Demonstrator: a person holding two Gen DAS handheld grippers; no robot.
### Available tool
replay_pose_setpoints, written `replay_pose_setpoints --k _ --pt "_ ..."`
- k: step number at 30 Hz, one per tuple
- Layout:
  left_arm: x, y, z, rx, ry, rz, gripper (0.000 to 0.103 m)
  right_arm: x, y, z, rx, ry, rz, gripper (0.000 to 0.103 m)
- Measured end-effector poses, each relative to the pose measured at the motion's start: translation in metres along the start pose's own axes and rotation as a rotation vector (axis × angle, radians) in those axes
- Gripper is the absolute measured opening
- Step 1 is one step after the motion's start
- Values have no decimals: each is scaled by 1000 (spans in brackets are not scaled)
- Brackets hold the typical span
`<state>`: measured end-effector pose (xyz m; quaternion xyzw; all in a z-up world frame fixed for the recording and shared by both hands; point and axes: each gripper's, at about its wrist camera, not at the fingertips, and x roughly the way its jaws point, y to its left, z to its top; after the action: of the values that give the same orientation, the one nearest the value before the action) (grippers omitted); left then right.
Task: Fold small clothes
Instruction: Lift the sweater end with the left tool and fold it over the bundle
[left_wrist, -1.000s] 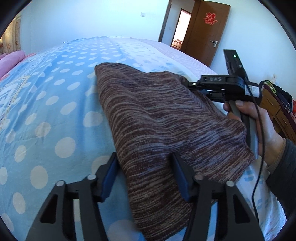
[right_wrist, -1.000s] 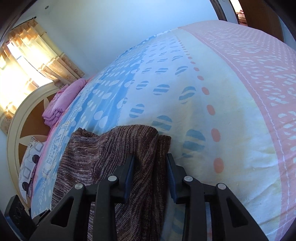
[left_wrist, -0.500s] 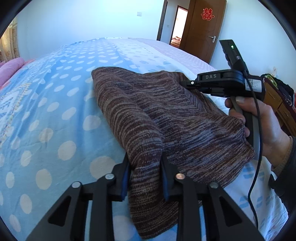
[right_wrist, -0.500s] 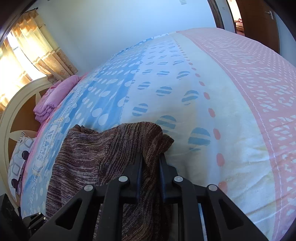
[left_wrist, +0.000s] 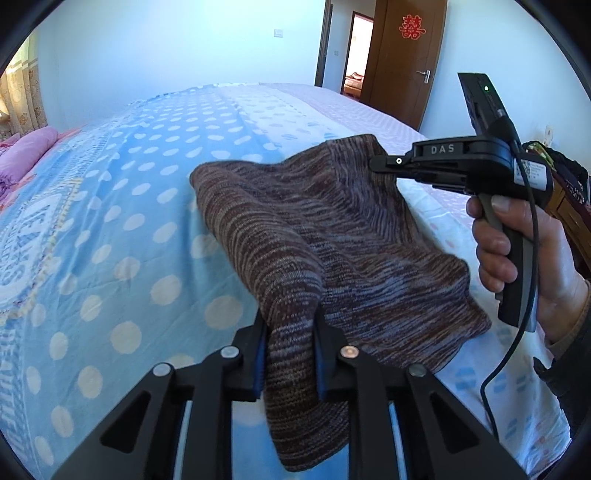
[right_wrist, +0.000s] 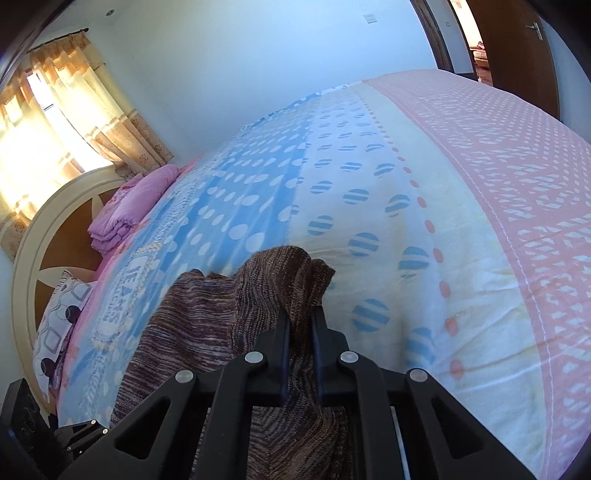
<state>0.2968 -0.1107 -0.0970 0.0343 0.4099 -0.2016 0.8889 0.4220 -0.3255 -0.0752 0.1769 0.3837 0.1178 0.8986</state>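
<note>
A: Where is the brown striped knit garment (left_wrist: 332, 236)?

B: Lifted over the bed (left_wrist: 110, 221), its corners between both tools' narrow, closing jaws: left tool (left_wrist: 290, 354), right tool (right_wrist: 300, 332).

A: Surroundings?

B: Polka-dot bedspread (right_wrist: 406, 184), wooden door (left_wrist: 402, 55), curtains (right_wrist: 66, 110).

1. Daylight fills the room on my left feed; everything reads bright, with a cool blue cast.
2. On my right feed the sun pours through the curtains (right_wrist: 66, 122), blown out to warm glare at top left.
3. The knit garment (left_wrist: 332, 240) throws a soft shadow on the bedspread (left_wrist: 110, 221).
4. Its far edge looks slightly smeared.
5. Both lenses bulge the bed, and the corners are cut off by a black ring.
</note>
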Motion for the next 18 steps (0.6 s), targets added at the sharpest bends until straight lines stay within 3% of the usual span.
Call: replay_pose_setpoints --k 18 --pt "-70 40 -31 -39 -70 80 20 -11 92 -48 -65 31 126 9"
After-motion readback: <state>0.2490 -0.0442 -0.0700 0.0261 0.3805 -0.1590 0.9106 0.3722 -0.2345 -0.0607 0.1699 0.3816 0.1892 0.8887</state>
